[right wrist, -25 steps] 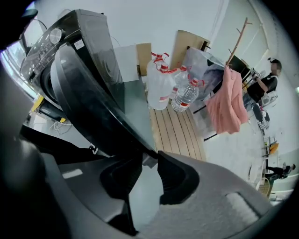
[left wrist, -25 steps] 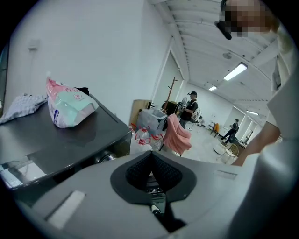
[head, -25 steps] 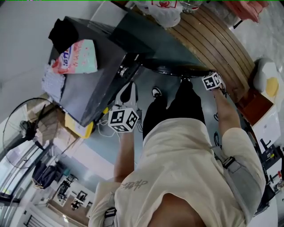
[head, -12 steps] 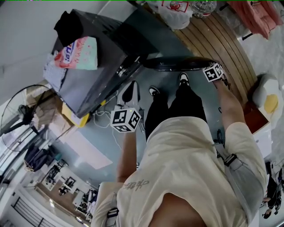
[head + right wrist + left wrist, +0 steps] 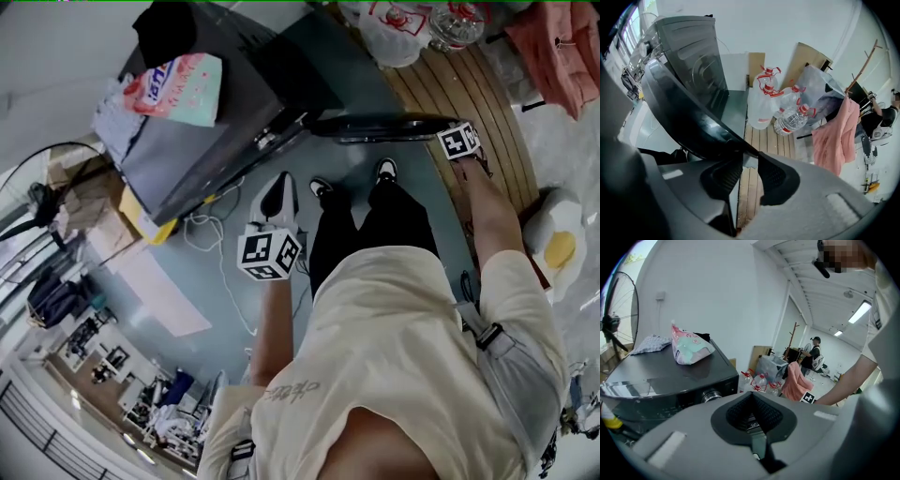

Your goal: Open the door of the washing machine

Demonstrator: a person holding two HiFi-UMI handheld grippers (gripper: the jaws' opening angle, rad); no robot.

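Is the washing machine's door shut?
No, the door stands swung out from the washing machine, its rim gripped by the right gripper.

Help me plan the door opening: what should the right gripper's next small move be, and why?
Probably swing the door a little wider. The right gripper has its jaws clamped on the door's rim, and in the head view the door stands out roughly square from the washing machine, apparently short of fully folded back.
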